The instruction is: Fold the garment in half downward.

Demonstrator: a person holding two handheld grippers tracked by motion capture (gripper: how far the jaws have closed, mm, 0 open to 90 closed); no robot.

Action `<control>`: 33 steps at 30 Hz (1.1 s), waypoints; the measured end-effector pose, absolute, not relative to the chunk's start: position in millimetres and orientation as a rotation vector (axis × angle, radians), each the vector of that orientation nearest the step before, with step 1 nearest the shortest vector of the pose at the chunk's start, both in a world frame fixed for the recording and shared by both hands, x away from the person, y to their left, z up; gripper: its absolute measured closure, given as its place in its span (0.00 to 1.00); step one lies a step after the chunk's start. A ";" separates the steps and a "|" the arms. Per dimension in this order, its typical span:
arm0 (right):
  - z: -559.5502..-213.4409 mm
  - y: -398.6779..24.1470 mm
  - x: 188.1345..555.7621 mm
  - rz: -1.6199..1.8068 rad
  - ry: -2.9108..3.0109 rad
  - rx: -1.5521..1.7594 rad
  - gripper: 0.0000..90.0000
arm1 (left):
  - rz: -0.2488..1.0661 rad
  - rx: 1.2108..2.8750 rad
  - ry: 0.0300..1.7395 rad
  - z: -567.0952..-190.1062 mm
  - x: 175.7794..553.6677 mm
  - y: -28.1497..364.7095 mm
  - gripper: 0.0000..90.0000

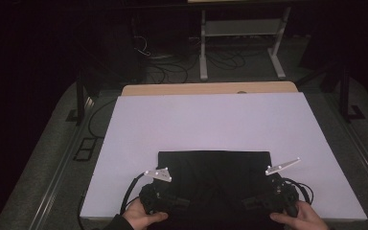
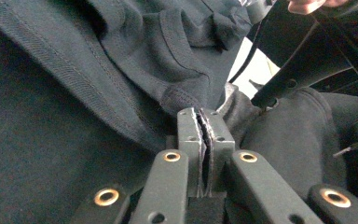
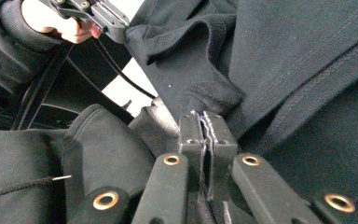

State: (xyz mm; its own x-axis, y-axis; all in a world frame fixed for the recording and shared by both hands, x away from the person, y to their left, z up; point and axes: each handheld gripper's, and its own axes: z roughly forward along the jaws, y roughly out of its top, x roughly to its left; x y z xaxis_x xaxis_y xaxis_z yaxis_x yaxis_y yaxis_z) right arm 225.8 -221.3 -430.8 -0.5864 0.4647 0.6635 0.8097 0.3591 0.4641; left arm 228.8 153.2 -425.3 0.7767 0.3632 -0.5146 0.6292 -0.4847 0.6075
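**Both grippers pinch the near edge of a black hooded sweatshirt**

A black hooded sweatshirt (image 1: 214, 175) lies folded into a rectangle on the white board (image 1: 211, 120) that covers the table, close to the board's near edge and about midway between its left and right edges. The garment's long axis runs left to right, parallel to that near edge.

The left gripper (image 2: 206, 122) has its jaws closed on a fold of the fabric — a thin layer of cloth sits pressed between the two pads. The right gripper (image 3: 207, 122) is clamped the same way on its own fold. In the high view the left gripper (image 1: 165, 199) holds near the garment's near-left corner and the right gripper (image 1: 268, 199) near its near-right corner, so each hand is nearest its own end and the bulk of the sweatshirt lies ahead of both tools, toward the board's far edge.

The cloth is a matte, heavy knit with a fine ribbed weave and rows of topstitching along the hems. A rounded, padded hood edge bunches just beside the jaws, and a dark drawstring (image 3: 23, 184) with a pale tip trails nearby.

Any coming lift or fold likely turns on both hands travelling together, across the short axis.
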 end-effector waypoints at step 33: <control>-391.9 -235.4 233.4 -1.220 -2.475 -1.278 0.02 | -0.235 1.917 0.794 -388.5 252.8 199.3 0.02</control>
